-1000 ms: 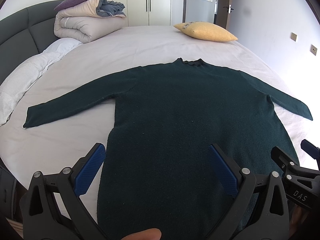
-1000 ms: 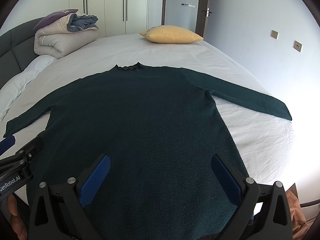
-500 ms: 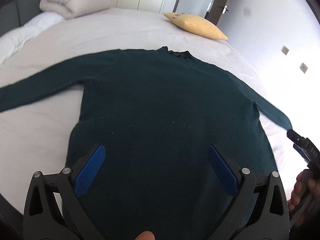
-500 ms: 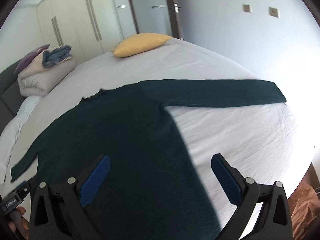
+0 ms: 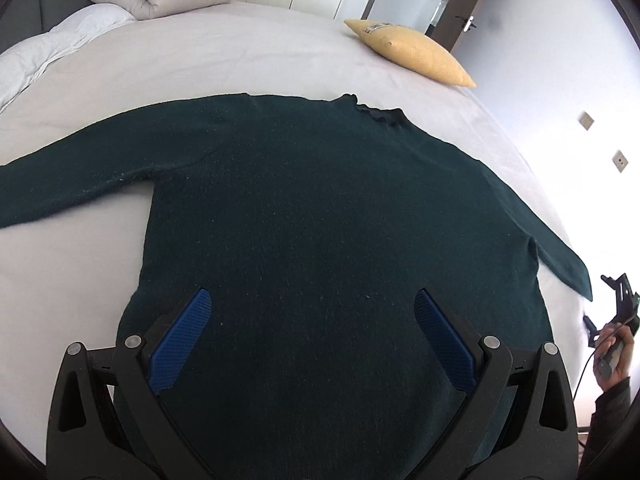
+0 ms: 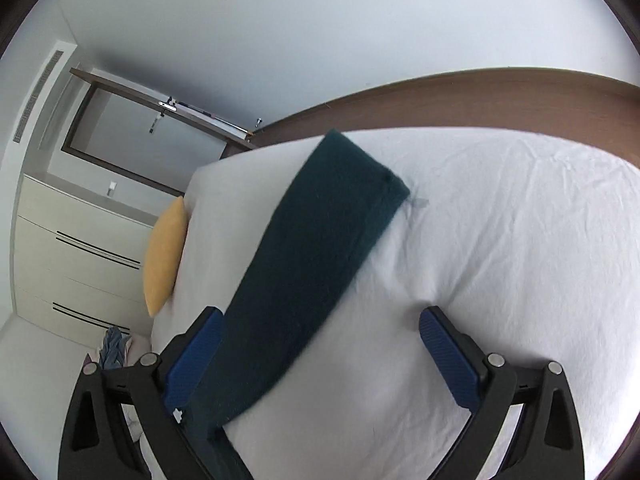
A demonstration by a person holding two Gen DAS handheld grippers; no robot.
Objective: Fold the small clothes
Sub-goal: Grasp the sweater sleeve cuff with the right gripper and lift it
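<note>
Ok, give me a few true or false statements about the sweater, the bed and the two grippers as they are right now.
1. The dark green sweater lies spread flat on the bed. True.
2. The left gripper is shut on the hem. False: it is open above the sweater's lower body, holding nothing.
3. The right gripper is open over the sweater's right sleeve. True.
4. The yellow pillow rests on the sweater. False: it lies apart, beyond the collar.
5. The right sleeve is already folded across the body. False: it lies stretched out on the sheet.
</note>
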